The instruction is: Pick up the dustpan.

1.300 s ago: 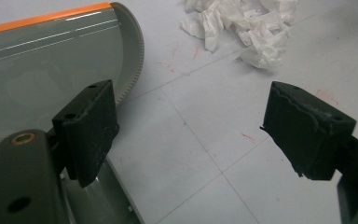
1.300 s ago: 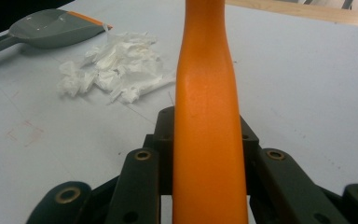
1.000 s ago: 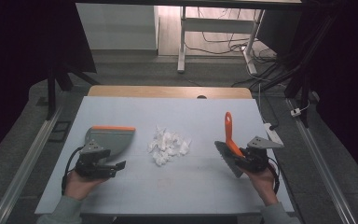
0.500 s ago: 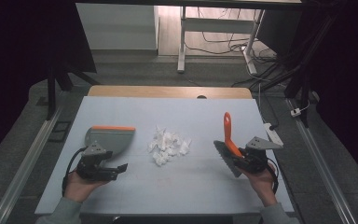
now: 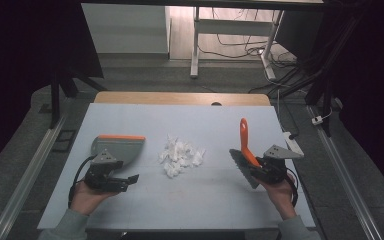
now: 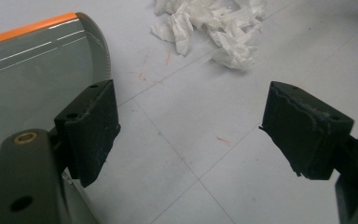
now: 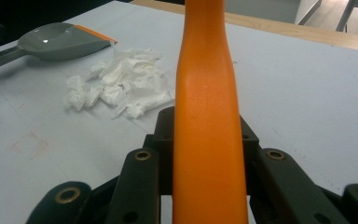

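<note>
On the pale worktop [image 5: 190, 210] a heap of crumpled white paper scraps [image 5: 180, 155] lies in the middle, between the two hands. The right gripper [image 5: 260, 167] sits near the right edge, its fingers clenched around the orange handle of a small brush [image 5: 243, 140]; the handle stands nearly upright while the dark bristle head [image 5: 244, 169] tilts down toward the worktop, well apart from the scraps. At the left, the left gripper [image 5: 117, 179] rests just near of a grey dustpan [image 5: 117, 149] with an orange lip, which lies flat to the left of the scraps. Its fingers [image 6: 91, 128] are spread wide and released, with bare worktop between them, one finger just beside the dustpan's edge
</note>
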`<state>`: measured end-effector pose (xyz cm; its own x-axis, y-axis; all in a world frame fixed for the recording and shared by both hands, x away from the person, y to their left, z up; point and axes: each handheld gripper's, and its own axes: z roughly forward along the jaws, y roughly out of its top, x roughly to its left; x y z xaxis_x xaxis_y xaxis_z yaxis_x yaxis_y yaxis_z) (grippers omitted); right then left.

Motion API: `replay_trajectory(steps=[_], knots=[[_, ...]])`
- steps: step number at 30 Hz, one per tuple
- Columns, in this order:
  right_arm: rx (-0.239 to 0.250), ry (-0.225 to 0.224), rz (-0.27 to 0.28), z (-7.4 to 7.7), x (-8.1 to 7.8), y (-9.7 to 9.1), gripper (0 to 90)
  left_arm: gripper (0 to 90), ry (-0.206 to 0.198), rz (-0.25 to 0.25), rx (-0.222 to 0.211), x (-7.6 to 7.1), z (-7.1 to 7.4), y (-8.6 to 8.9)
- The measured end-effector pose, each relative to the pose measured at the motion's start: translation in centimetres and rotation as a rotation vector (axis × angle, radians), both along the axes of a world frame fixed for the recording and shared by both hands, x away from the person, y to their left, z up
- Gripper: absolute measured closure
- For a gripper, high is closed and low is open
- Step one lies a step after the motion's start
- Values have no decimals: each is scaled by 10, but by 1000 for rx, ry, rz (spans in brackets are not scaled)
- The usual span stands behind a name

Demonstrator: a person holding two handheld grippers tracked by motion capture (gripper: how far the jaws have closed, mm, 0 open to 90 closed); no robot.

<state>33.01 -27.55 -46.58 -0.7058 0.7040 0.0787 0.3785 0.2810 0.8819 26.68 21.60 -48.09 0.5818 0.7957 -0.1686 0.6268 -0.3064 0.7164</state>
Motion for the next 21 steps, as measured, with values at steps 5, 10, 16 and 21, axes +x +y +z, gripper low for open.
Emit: replay_trajectory(steps=[5, 10, 16, 21], knots=[[-1, 4, 3, -1, -1, 0, 707, 196, 9, 24, 7, 1, 10, -5], [9, 6, 5, 0, -2, -1, 707, 191, 34, 48, 32, 1, 21, -8], [17, 2, 4, 1, -3, -3, 707, 189, 67, 71, 47, 5, 29, -10], [8, 4, 7, 0, -1, -2, 707, 180, 87, 108, 66, 14, 34, -12]])
